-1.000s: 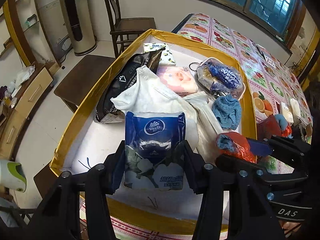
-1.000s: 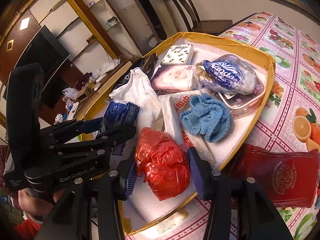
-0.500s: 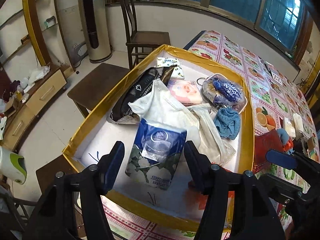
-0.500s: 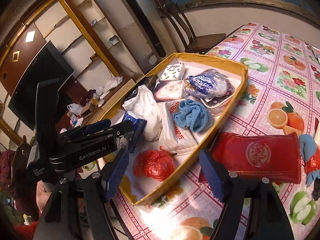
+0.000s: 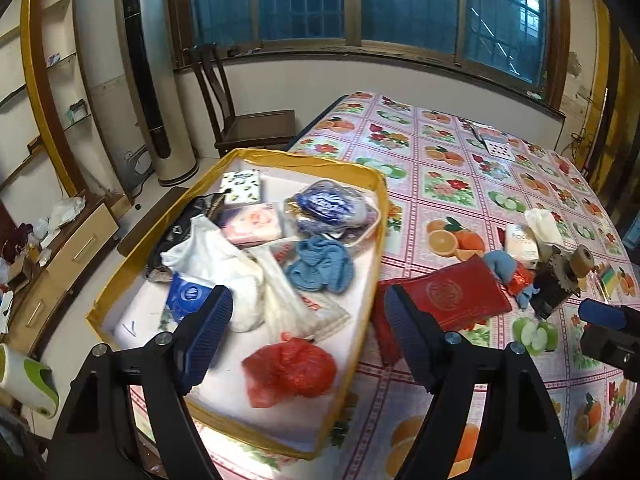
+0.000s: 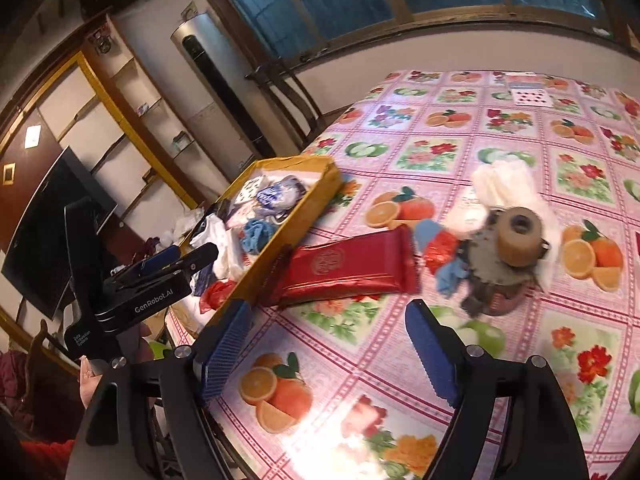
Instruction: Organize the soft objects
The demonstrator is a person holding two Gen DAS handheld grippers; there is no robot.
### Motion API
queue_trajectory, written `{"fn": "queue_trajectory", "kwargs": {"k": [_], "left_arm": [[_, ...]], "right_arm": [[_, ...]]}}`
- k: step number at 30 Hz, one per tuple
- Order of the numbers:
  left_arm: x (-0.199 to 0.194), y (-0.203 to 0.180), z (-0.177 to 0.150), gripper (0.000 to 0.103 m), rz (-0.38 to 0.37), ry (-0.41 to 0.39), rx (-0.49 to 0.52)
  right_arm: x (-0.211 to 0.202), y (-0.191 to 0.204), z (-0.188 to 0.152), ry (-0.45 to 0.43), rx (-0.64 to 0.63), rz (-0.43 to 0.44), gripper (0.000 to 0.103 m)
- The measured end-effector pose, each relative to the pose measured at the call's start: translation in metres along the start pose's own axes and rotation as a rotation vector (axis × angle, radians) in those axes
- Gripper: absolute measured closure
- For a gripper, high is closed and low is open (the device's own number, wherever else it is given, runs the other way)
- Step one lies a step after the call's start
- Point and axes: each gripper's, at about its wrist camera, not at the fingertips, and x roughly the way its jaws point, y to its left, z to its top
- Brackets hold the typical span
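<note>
The gold-rimmed tray [image 5: 378, 248] holds soft items: a red plastic bag [image 5: 288, 368] at its near end, a blue tissue pack [image 5: 186, 296], a white bag [image 5: 216, 260] and a blue cloth [image 5: 320, 268]. My left gripper [image 5: 308, 312] hangs open and empty above the tray's near right corner. My right gripper [image 6: 328, 328] is open and empty over the fruit-print tablecloth, just short of a red foil packet [image 6: 348, 268] that lies beside the tray [image 6: 296, 224]. Beyond the packet sits a pile with a blue cloth [image 6: 448, 276], a small red bag [image 6: 440, 248] and white tissues [image 6: 500, 184].
A tan tape roll [image 6: 518, 236] stands on a dark object in the pile. The tray's far end holds tissue packs [image 5: 240, 186] and a clear pouch [image 5: 332, 208]. A wooden chair [image 5: 248, 120] and a tower fan [image 5: 148, 92] stand past the table. Playing cards [image 5: 496, 146] lie far back.
The left gripper let go of the blue tissue pack and the right let go of the red bag, both now lying in the tray. Both grippers drew back and swung right over the table.
</note>
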Motion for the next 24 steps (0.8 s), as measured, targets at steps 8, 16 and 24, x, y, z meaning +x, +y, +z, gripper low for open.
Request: {"fn": "queue_trajectory", "kwargs": {"k": [8, 16, 24], "left_arm": [[0.004, -0.066, 0.0, 0.024, -0.033, 0.015, 0.085], [0.013, -0.108, -0.003, 0.024, -0.041, 0.044, 0.151], [0.026, -0.125, -0.006, 0.024, -0.191, 0.158, 0.114]], "right_arm": [[-0.037, -0.06, -0.013, -0.046, 0.11, -0.058, 0.02], [-0.051, -0.105, -0.024, -0.051, 0.182, -0.09, 0.019], [-0.055, -0.123, -0.035, -0.048, 0.208, -0.087, 0.018]]}}
